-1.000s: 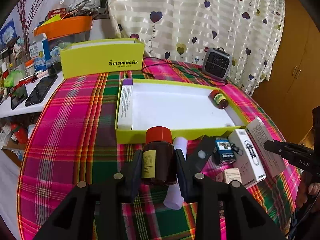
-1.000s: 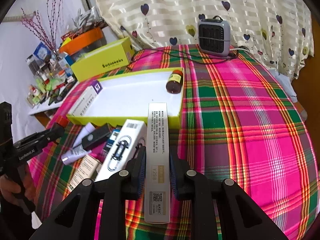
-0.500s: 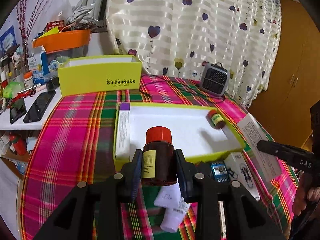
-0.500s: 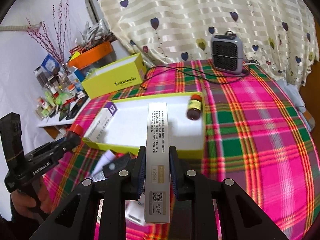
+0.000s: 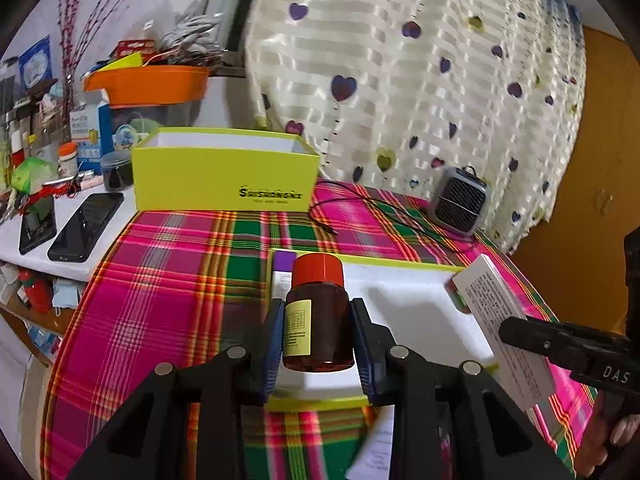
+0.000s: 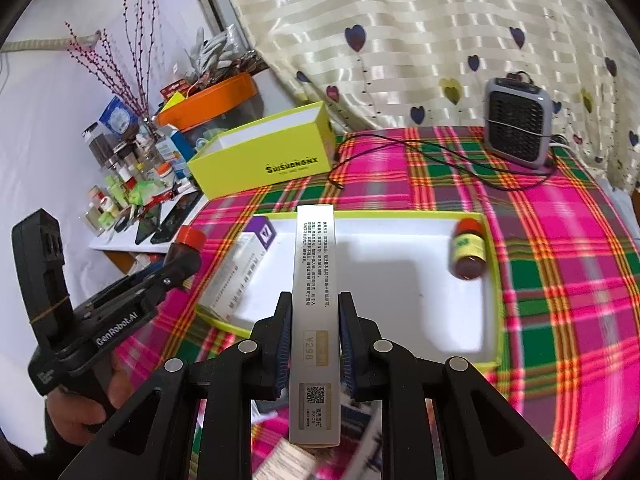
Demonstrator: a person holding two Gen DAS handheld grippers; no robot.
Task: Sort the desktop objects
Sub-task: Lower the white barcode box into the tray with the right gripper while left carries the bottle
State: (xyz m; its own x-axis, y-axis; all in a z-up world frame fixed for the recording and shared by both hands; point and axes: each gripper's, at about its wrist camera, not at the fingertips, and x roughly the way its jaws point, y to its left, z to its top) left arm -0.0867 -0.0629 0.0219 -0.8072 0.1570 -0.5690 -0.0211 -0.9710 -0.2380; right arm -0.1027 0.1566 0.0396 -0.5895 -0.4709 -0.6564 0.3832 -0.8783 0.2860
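Observation:
My left gripper is shut on a brown bottle with a red cap, held upright above the near edge of the shallow yellow tray. The same bottle's cap shows at the left gripper's tip in the right wrist view. My right gripper is shut on a long white box, which points over the tray's white floor. That box also appears at the right of the left wrist view. In the tray lie a purple-ended white box and a small brown bottle.
A tall yellow box stands at the back of the plaid table, a small grey heater with a black cable at the back right. Loose boxes lie blurred under my grippers. A cluttered white shelf with phones is at the left.
Both grippers have moved forward and up, from the loose items at the table's front to over the tray, each keeping its grip on its object.

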